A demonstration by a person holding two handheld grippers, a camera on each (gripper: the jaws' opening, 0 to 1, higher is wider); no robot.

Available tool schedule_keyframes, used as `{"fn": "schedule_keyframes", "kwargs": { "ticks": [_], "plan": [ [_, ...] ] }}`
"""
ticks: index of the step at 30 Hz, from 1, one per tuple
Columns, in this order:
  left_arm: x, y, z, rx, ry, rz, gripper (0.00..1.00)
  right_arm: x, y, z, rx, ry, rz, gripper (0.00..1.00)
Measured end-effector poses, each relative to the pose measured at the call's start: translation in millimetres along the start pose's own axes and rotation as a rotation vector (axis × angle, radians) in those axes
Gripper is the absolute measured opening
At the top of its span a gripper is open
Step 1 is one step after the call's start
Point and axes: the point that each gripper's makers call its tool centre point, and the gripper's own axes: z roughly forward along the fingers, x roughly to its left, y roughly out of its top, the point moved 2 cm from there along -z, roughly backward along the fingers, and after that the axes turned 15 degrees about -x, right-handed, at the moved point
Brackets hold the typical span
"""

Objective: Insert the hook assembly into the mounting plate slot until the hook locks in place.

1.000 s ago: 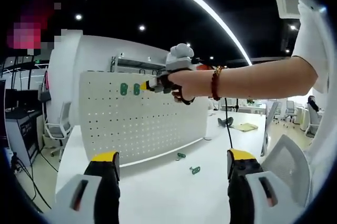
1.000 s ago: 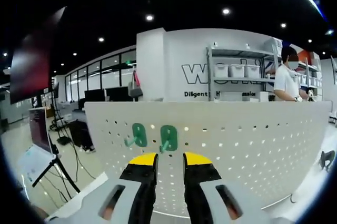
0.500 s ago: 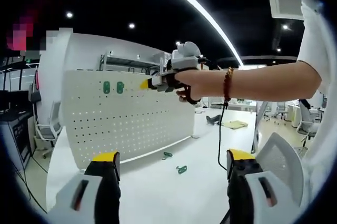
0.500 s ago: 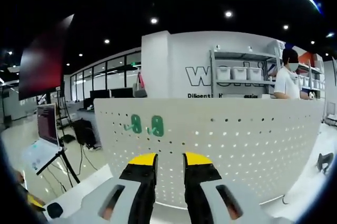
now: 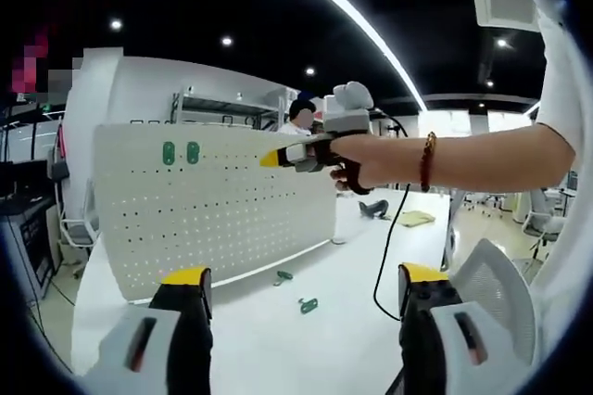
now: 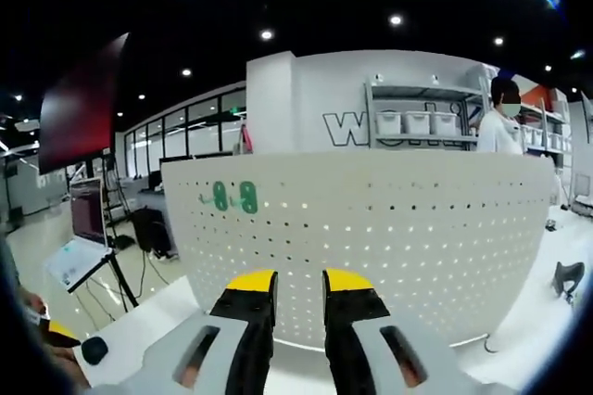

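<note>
A white pegboard mounting plate (image 5: 213, 205) stands upright on the white table, with two green hooks (image 5: 180, 152) seated side by side near its upper left. Two loose green hooks (image 5: 283, 277) (image 5: 308, 304) lie on the table in front of it. My left gripper (image 5: 304, 276) is low and well back from the board, jaws wide open and empty. My right gripper (image 5: 274, 159), held in a person's hand, hovers in front of the board's upper right, apart from the hooks. In the right gripper view the right gripper (image 6: 298, 282) faces the board (image 6: 389, 237) with jaws close together and empty; the green hooks (image 6: 233, 197) sit upper left.
A mesh chair back (image 5: 505, 288) stands at the right, and a black cable (image 5: 387, 247) hangs from the hand. A laptop on a tripod (image 6: 82, 261) stands left of the table. A person (image 6: 500, 126) stands by shelving behind the board. A dark object (image 6: 565, 279) lies far right.
The right gripper has drawn back and moved right, away from the two mounted hooks. Both views have shifted with the hands. The hooks stay on the board; jaw states are unchanged.
</note>
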Motion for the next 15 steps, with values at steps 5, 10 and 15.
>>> {"fn": "schedule_keyframes", "kwargs": {
  "ticks": [5, 10, 15],
  "plan": [
    [-12.3, -1.4, 7.6, 0.012, 0.005, -0.005, 0.84, -9.8, -3.6, -11.0, 0.006, 0.02, 0.012, 0.19],
    [-22.0, -3.2, 15.1, 0.032, 0.01, 0.014, 0.84, -16.9, -7.2, -20.4, 0.012, 0.06, 0.02, 0.19],
    [-30.1, -9.5, 22.6, 0.064, 0.023, 0.012, 0.82, -29.7, -13.8, -33.5, 0.025, 0.074, 0.032, 0.19]
  ]
}}
